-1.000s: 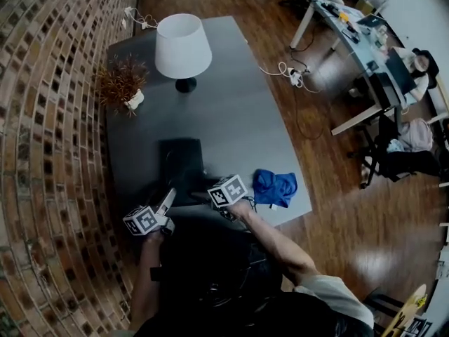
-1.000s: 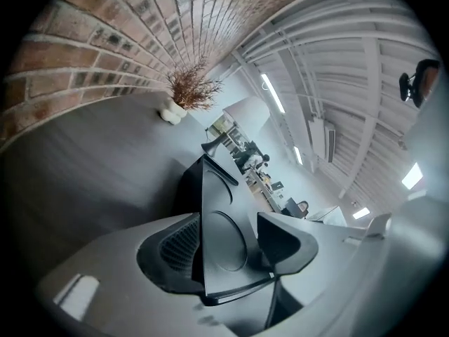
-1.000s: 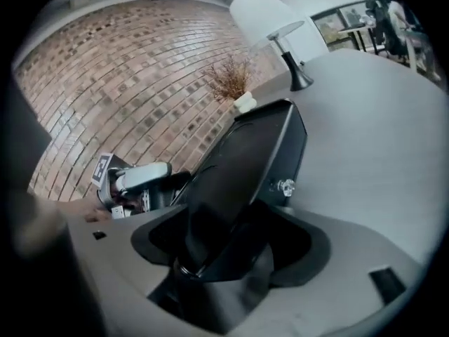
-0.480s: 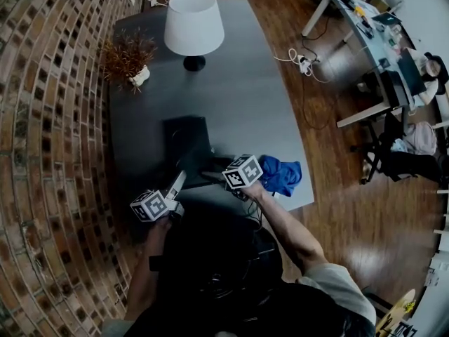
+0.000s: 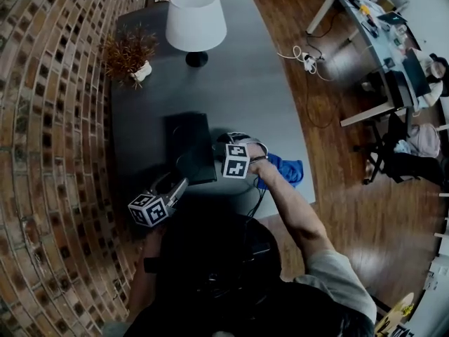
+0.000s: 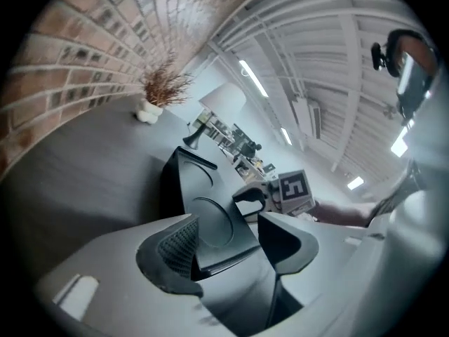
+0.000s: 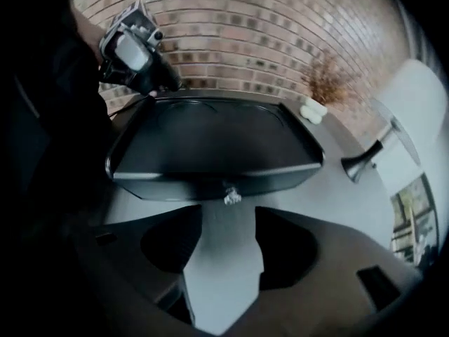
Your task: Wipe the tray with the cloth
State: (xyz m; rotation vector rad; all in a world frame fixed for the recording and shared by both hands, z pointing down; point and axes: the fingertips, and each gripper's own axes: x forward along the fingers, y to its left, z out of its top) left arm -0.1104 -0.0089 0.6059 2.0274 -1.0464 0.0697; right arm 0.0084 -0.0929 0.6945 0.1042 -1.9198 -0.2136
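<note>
- Left gripper (image 6: 226,229) is at the near corner of the tray (image 5: 188,142). Its jaws have just been closing. They are partly shut, with that corner between them, and they look to be pinching it. So the tray seems to be held in place, which is the one job that looks done.
- Right gripper (image 7: 228,213) is just beside the right edge of the tray and points down at the table (image 5: 245,83). Its jaws have just been closing too, but they stand apart. Nothing is between them, and only bare table shows in the gap.
- A tiny white bit (image 7: 231,196) sits against the tray's edge, right in front of the right gripper. It is too small to tell what it is.
- The tray is black and lies on the table. Its inside looks bare, and the pictures are too dark to show any dirt on it.
- The cloth (image 5: 287,170) is blue and lies crumpled on the table to the right of the tray, just past the right gripper. No gripper has it and it does not touch the tray, so the wiping has most likely not begun.
- What is left is to pick up the cloth, bring it over the tray and rub it across the inside.
- Far beyond the tray stand a small dry plant (image 5: 128,53) and a white lamp (image 5: 196,16), well apart from the work.
</note>
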